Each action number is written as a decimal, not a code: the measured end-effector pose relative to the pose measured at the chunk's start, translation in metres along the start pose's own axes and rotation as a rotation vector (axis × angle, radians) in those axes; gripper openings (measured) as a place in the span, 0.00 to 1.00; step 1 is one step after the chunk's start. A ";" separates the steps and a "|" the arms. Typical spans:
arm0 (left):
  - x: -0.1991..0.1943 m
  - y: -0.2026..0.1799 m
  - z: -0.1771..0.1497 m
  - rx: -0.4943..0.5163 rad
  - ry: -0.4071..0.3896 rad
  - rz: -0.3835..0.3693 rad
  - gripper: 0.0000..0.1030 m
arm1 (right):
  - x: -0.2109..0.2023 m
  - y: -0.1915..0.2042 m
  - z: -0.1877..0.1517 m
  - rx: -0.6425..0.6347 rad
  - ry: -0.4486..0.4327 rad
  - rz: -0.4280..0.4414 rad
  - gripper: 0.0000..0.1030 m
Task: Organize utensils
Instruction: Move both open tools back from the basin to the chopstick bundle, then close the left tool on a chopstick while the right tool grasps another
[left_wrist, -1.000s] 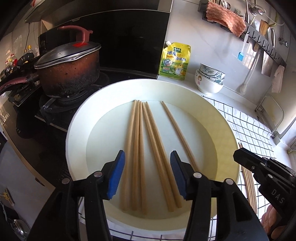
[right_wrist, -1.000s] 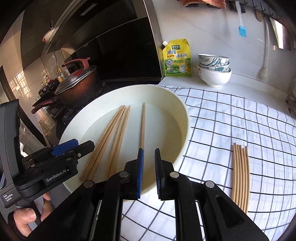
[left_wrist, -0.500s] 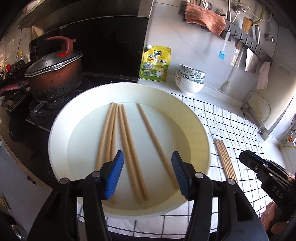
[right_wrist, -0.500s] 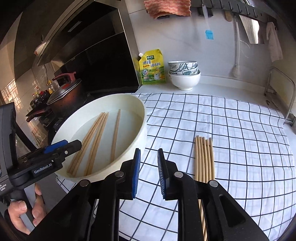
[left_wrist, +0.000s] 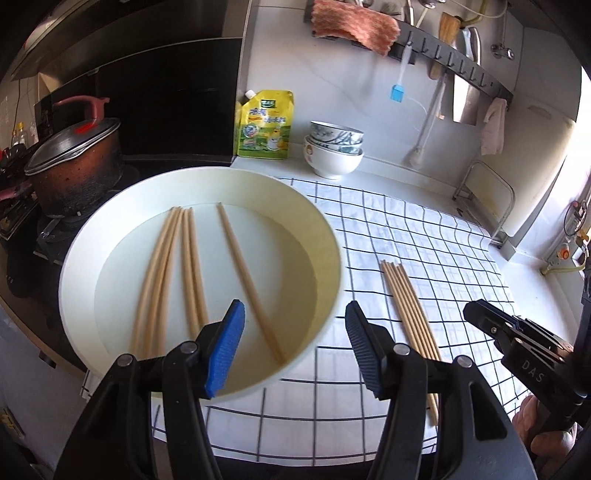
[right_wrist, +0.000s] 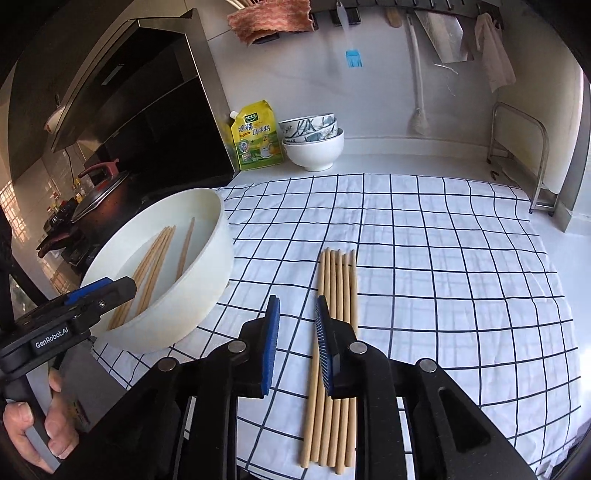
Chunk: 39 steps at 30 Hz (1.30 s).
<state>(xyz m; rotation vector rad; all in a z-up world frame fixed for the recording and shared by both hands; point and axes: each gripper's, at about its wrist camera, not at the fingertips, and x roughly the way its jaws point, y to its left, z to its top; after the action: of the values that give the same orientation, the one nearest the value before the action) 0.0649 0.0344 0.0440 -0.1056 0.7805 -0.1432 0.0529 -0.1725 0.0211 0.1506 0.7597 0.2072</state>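
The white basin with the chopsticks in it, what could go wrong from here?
1. The white basin seems to overhang the counter edge beside the stove; a nudge from the open left gripper might tip it.
2. The chopsticks in the basin lie close together, so a grab may catch several.
3. The right gripper hangs just above the chopsticks on the cloth and could scatter them.

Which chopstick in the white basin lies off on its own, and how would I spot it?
Find the white basin at the checked cloth's edge, beside the stove. Four chopsticks lie bunched inside it. The lone chopstick lies apart on the cloth side, slanting towards the near rim.
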 end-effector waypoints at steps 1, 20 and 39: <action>0.001 -0.005 -0.001 0.008 0.003 -0.004 0.54 | 0.000 -0.003 -0.001 0.003 0.003 -0.004 0.19; 0.018 -0.069 -0.027 0.062 0.058 -0.022 0.57 | 0.025 -0.050 -0.030 -0.016 0.114 -0.032 0.19; 0.033 -0.084 -0.046 0.083 0.105 -0.012 0.67 | 0.049 -0.047 -0.038 -0.090 0.185 -0.041 0.23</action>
<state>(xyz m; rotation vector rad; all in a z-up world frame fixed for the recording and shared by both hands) 0.0482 -0.0559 0.0010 -0.0241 0.8779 -0.1939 0.0673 -0.2041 -0.0493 0.0304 0.9350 0.2185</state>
